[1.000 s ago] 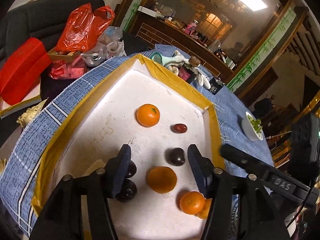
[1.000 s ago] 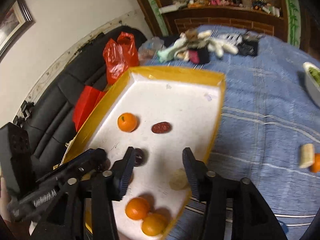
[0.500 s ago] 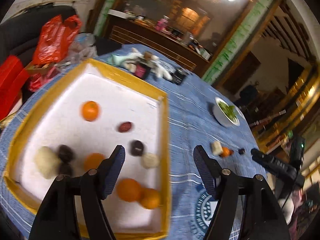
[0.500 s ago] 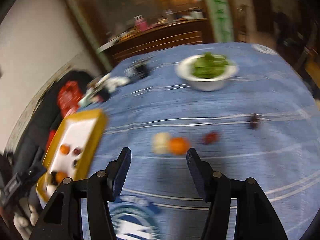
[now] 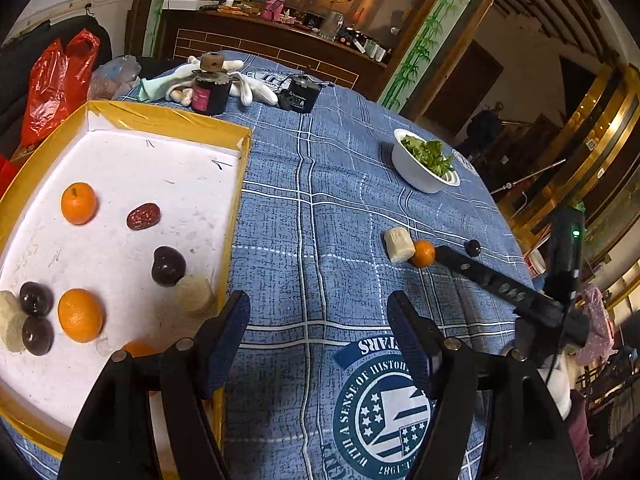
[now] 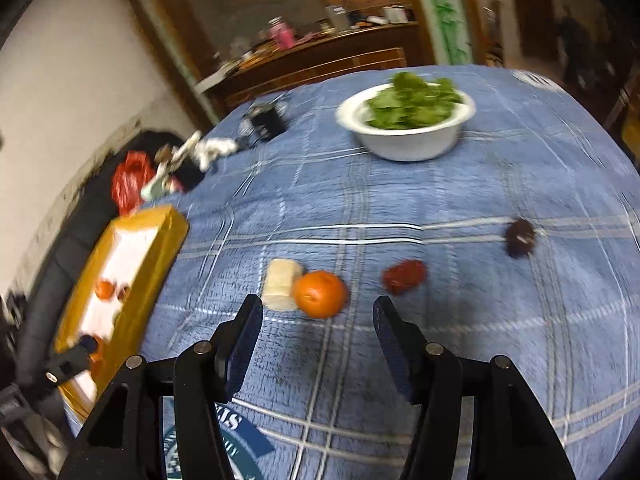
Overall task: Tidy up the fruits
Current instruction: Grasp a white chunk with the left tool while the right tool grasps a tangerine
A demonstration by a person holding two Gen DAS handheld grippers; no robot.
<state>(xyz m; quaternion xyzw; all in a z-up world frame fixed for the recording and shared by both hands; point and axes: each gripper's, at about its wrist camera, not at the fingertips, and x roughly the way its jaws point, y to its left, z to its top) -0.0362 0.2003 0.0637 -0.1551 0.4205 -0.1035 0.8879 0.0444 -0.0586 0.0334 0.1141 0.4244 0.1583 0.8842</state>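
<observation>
Grippers: left gripper [image 5: 318, 316] and right gripper [image 6: 316, 316], jaws spread wide, both empty, above blue tablecloth [image 6: 400, 208]. Beyond right gripper: orange [image 6: 320, 294] touching pale chunk [image 6: 282, 290], red date [image 6: 403, 277], dark fruit [image 6: 519, 237]. Left: yellow-rimmed tray [image 5: 236, 200] holding fruit. Far: white bowl [image 6: 408, 146] of greens.

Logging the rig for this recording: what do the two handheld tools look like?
Both match: the left tool and right tool have black angular bodies, silver pivot screws and dark blue finger pads. The right tool, seen from the left wrist, is a long black bar with a green light and a cable.
</observation>
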